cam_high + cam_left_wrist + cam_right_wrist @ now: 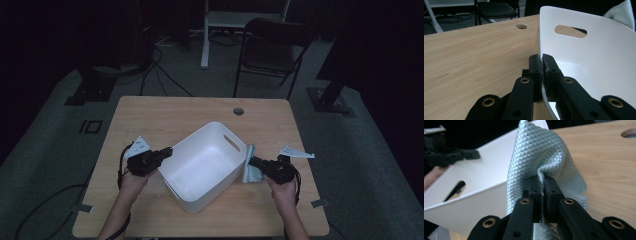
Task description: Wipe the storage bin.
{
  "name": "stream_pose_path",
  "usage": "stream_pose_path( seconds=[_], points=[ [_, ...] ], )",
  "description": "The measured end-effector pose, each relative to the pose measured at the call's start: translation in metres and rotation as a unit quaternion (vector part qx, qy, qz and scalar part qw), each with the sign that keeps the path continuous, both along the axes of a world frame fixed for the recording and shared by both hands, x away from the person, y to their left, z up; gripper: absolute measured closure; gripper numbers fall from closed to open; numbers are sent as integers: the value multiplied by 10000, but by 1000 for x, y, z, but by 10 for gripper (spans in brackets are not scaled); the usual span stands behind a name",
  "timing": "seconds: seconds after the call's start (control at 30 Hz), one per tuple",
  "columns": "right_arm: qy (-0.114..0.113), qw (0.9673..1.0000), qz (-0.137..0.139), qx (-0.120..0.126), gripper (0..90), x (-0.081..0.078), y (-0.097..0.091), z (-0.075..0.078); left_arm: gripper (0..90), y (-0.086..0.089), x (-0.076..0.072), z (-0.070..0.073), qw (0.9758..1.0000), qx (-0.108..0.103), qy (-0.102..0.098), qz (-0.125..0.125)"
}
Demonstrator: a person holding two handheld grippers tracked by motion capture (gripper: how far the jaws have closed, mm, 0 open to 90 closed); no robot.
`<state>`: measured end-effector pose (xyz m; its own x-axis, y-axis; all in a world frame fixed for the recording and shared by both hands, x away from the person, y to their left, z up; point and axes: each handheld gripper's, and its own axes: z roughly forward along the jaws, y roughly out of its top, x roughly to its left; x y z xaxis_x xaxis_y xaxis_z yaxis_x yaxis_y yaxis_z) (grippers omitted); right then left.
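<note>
We are clamping the left tongs [541,62] on the white bin's [200,170] rim while the right tongs [542,183] are pinching the pale-blue cloth [541,152] beside it.

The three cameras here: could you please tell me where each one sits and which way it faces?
High view: fixed above the person's side, looking forward and down on the table; forearms and both hands enter from the bottom.
Left gripper view: rides the left claw, looking along its jaws, shut on the white bin rim.
Right gripper view: rides the right claw, looking along its jaws, shut on the pale blue cloth beside the bin; the other claw shows farther off.
Shared: both gripper views show the bin and its handle slot.
</note>
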<state>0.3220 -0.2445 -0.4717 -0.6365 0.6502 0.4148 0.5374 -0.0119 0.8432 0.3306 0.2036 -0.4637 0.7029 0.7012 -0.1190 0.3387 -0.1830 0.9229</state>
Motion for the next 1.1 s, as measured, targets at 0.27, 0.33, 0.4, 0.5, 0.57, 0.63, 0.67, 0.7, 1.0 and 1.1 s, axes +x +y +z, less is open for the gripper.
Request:
stream_pose_path(
  seconds=[0.27, 0.33, 0.4, 0.5, 0.57, 0.63, 0.67, 0.7, 1.0, 1.1],
  points=[
    [225, 9996, -71, -182, 861, 6, 2, -15, 875, 0, 1, 0, 10000, 25, -23, -25],
    [300, 9993, -75, -189, 861, 6, 2, -18, 875, 0, 0, 0, 10000, 11, -17, -11],
    [368, 9991, -87, -169, 861, 7, 2, -21, 875, -1, 0, 0, 10000, 14, -20, 8],
    [388, 9992, -59, -82, 861, 6, 1, -18, 875, -1, 0, 0, 10000, 25, -27, 27],
    [320, 9995, -10, 9, 861, 3, 1, -13, 876, -1, 0, 0, 10000, 56, -42, 30],
    [224, 9997, 41, 112, 861, -1, 1, -7, 876, -1, 0, 0, 10000, 57, -39, 32],
    [179, 9997, 65, 150, 861, -3, 2, -4, 876, -2, 0, 1, 10000, 65, -42, 26],
    [125, 9997, 83, 174, 861, -5, 2, -1, 878, -2, -1, 1, 10000, 77, -54, 23],
    [45, 9999, 12, 121, 861, -7, 7, 2, 879, -2, -2, 1, 9999, 81, -57, 36],
    [89, 9999, 13, 80, 861, -5, 7, -1, 878, -2, -3, 0, 9999, 79, -61, 49]
  ],
)
